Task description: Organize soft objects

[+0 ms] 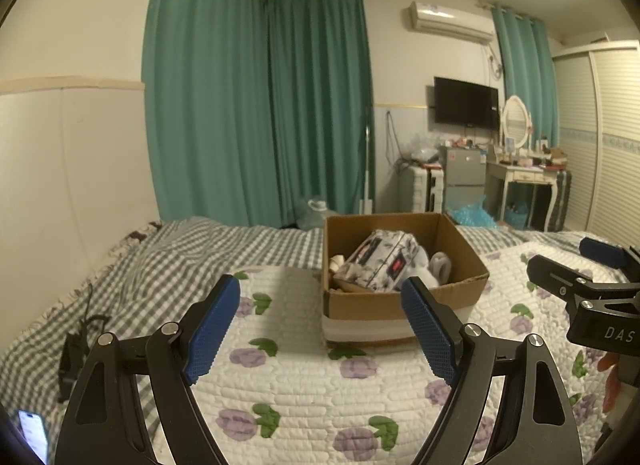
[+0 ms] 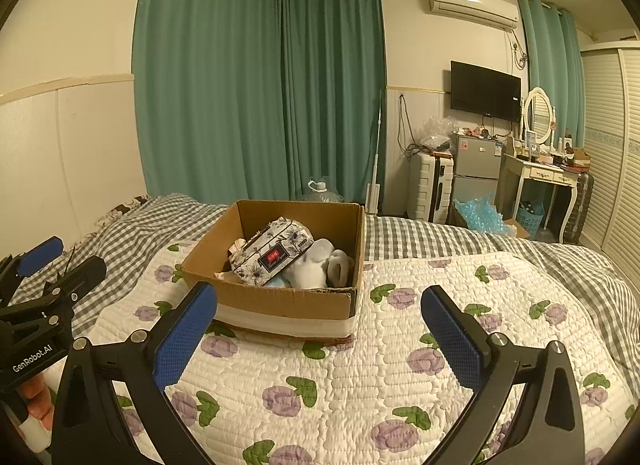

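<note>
A brown cardboard box (image 1: pixel 360 305) (image 2: pixel 280 301) stands on the floral quilt. Inside lie a floral pouch (image 1: pixel 380 261) (image 2: pixel 272 253) and white soft items (image 1: pixel 438 265) (image 2: pixel 320 267). My left gripper (image 1: pixel 322 329) is open and empty, held above the quilt just in front of the box. My right gripper (image 2: pixel 320 339) is open and empty, in front of the box and slightly to its right. The right gripper shows at the right edge of the left wrist view (image 1: pixel 592 265), and the left gripper at the left edge of the right wrist view (image 2: pixel 52 265).
The quilt (image 2: pixel 380 365) covers a bed with a grey checked sheet (image 1: pixel 160 265). A phone (image 1: pixel 34 435) and a black cable (image 1: pixel 76 345) lie at the bed's left edge. Green curtains, a suitcase (image 2: pixel 432 185), a small fridge and a dressing table (image 2: pixel 540 177) stand beyond the bed.
</note>
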The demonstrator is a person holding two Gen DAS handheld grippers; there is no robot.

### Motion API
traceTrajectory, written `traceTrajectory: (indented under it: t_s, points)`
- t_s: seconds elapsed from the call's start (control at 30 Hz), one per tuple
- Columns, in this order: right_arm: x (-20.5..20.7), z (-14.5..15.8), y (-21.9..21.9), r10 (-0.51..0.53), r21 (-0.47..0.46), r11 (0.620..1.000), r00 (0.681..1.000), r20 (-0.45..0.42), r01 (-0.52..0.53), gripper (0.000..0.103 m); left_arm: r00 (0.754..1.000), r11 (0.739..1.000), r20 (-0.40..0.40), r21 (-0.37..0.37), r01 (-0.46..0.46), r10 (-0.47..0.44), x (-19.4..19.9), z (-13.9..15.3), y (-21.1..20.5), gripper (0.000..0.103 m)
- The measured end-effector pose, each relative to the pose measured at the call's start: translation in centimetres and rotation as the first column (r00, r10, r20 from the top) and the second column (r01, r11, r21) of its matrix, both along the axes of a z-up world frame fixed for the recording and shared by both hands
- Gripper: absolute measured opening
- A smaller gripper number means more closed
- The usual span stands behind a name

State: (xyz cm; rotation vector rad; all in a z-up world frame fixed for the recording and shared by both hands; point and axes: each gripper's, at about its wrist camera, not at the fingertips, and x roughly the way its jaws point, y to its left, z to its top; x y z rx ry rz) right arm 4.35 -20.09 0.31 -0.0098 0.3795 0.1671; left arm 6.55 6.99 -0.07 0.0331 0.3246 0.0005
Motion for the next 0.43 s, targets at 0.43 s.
traceTrajectory:
  t_s: [0.43]
  points:
    - [-0.04,-0.11,-0.01,-0.004,-0.003,1.0,1.0,-0.003,0.004,0.103,1.0,1.0,0.0,-0.006,0.007,-0.007,0.09,-0.13,0.19,0.084]
